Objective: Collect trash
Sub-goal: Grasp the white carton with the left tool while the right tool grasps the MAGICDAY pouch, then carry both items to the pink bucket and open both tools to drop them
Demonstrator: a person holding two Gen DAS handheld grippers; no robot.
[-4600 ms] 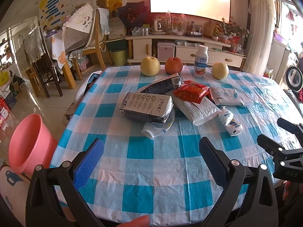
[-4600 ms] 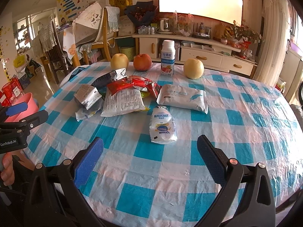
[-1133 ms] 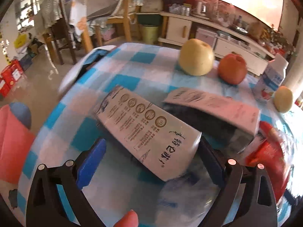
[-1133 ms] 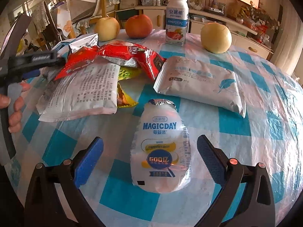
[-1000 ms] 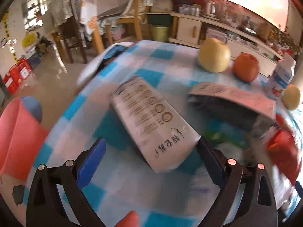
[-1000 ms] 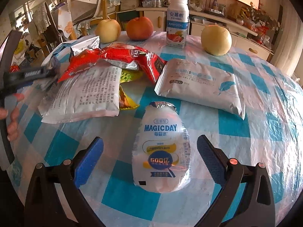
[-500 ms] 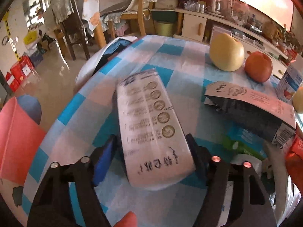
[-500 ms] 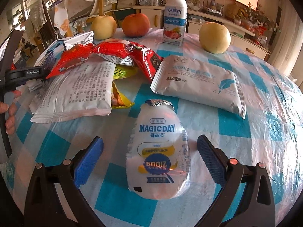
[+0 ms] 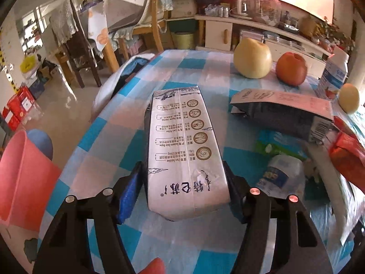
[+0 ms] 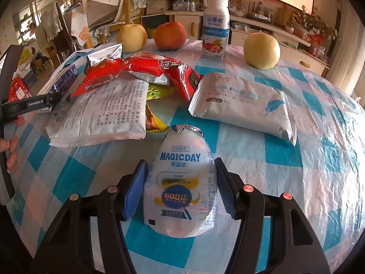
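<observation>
Two handheld grippers close in on litter spread across a dining table (image 10: 319, 150) draped in a blue-and-white checked cloth. The left gripper (image 9: 183, 190) has its jaws closing on a long grey-and-white carton (image 9: 182, 141) that lies flat on the cloth and points away from the camera, the blue pads pressed against both of its sides near the closer end. The right gripper (image 10: 180, 188) is also closing, its pads flanking a squat white MAGICDAY drink pouch (image 10: 180, 182) that lies on the table with its foil top facing away; the pads appear to touch the pouch's sides. Beyond the pouch lie a printed white bag (image 10: 107, 111), a crumpled red snack wrapper (image 10: 148, 68), a yellow wrapper (image 10: 154, 118) partly tucked under them, and a pale wet-wipe pack (image 10: 244, 105) to the right. At the table's far edge stand a white yogurt bottle (image 10: 215, 28), a red apple (image 10: 170, 35) and two yellow pears (image 10: 262, 50), upright and apart from the litter. In the left wrist view, a second dark carton (image 9: 280, 114) lies to the right of the held one, and a pink bucket (image 9: 22, 178) sits on the floor beside the table.
</observation>
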